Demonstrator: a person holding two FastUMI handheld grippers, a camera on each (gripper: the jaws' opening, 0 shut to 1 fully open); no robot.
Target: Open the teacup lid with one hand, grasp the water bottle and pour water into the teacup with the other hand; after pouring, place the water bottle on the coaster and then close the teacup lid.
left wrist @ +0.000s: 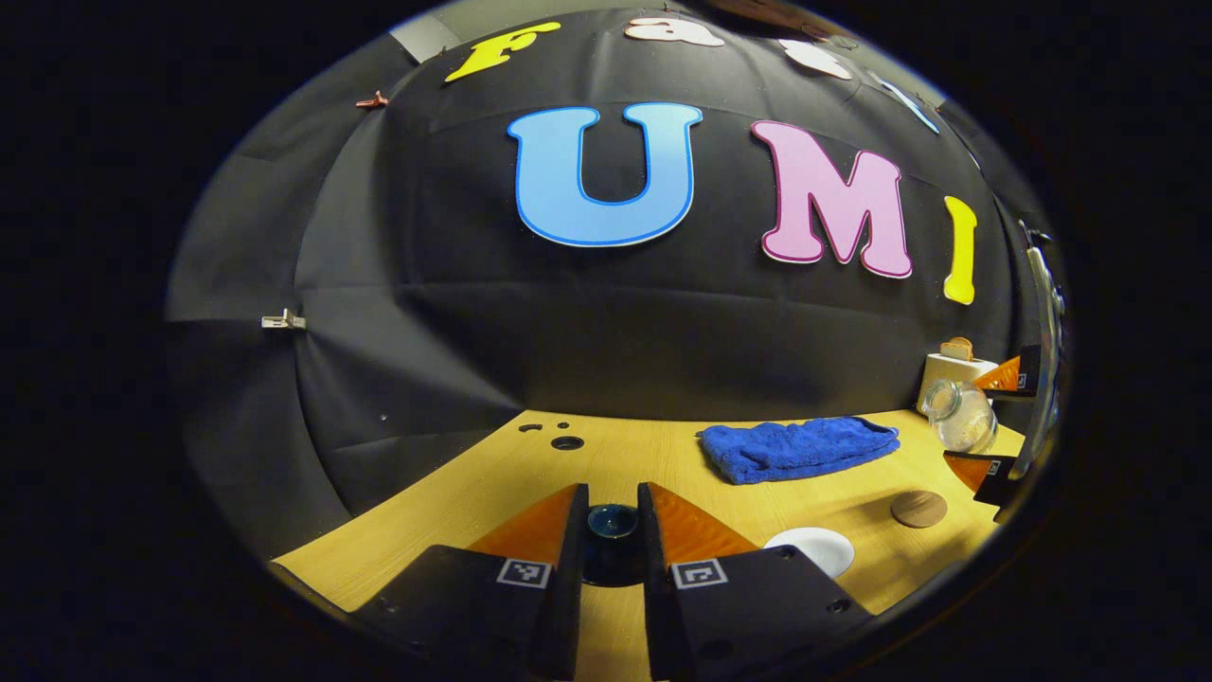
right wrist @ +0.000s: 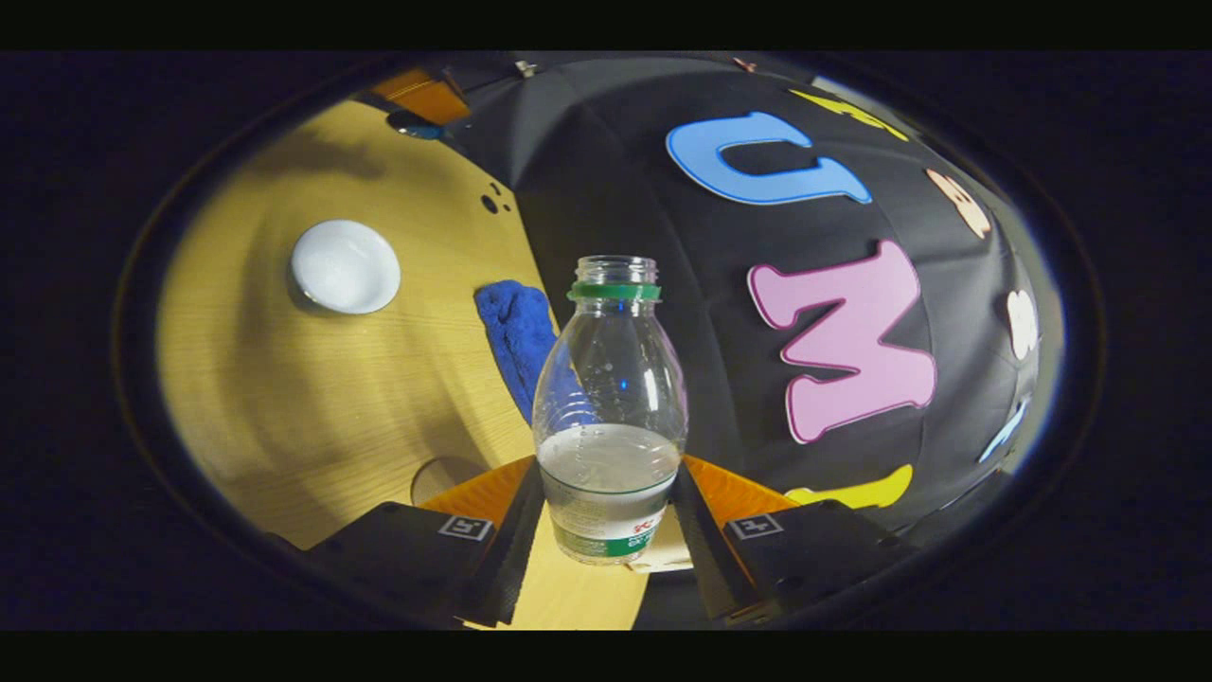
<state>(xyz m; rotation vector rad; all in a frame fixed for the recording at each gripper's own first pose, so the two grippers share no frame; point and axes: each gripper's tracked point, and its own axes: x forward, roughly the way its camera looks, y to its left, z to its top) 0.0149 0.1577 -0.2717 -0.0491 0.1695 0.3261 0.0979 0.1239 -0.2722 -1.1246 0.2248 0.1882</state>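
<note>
In the left gripper view my left gripper [left wrist: 613,516] is shut on the dark blue teacup lid [left wrist: 613,529], held above the table. The open white teacup [left wrist: 812,549] stands just to its right, with the round brown coaster [left wrist: 918,509] beyond. At the far right the clear water bottle [left wrist: 961,419] hangs tilted between orange fingers [left wrist: 1004,376]. In the right gripper view my right gripper [right wrist: 611,511] is shut on the uncapped bottle [right wrist: 611,417], which holds water in its lower part. The teacup [right wrist: 345,266] lies far off at upper left, and the coaster [right wrist: 437,478] peeks out beside the left finger.
A blue towel [left wrist: 800,447] lies crumpled near the back of the wooden table [left wrist: 454,511]; it also shows as the towel [right wrist: 516,341] behind the bottle. A white box-like object [left wrist: 952,365] stands at the back right. Small holes [left wrist: 566,441] mark the table's rear.
</note>
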